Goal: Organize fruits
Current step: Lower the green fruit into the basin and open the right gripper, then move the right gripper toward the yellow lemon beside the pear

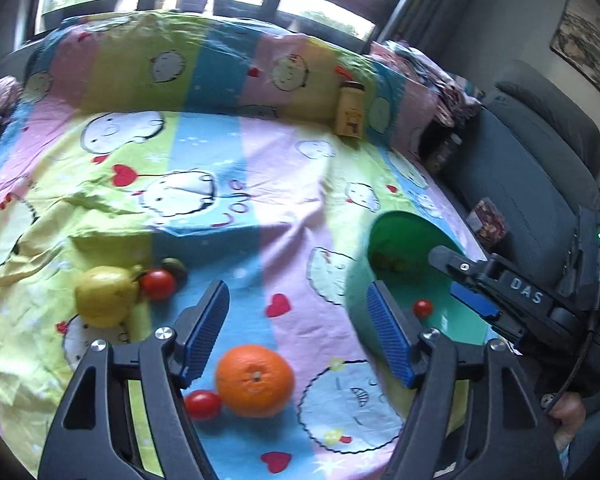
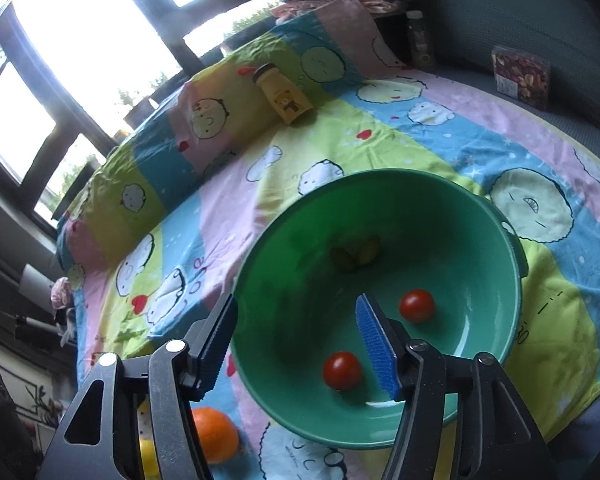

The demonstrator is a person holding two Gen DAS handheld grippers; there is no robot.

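In the left wrist view my left gripper (image 1: 296,300) stands open above the cartoon bedsheet, nothing between its blue pads. Just below it lie an orange (image 1: 254,380) and a cherry tomato (image 1: 202,404). To the left sit a yellow pear (image 1: 106,296), another tomato (image 1: 157,285) and a small dark fruit (image 1: 176,266). My right gripper (image 2: 296,308) hangs open over the green bowl (image 2: 380,178), holding nothing. Inside the bowl are two tomatoes (image 2: 342,371) (image 2: 417,305) and small green fruits (image 2: 356,256). The left view also shows the bowl (image 1: 384,224) and right gripper (image 1: 448,280).
A yellow bottle (image 1: 350,110) leans on the raised pillow at the back. A grey sofa (image 1: 532,184) runs along the right, with a clear box of dried pieces (image 2: 520,76) and a jar (image 2: 420,40) on it. Windows lie behind the bed.
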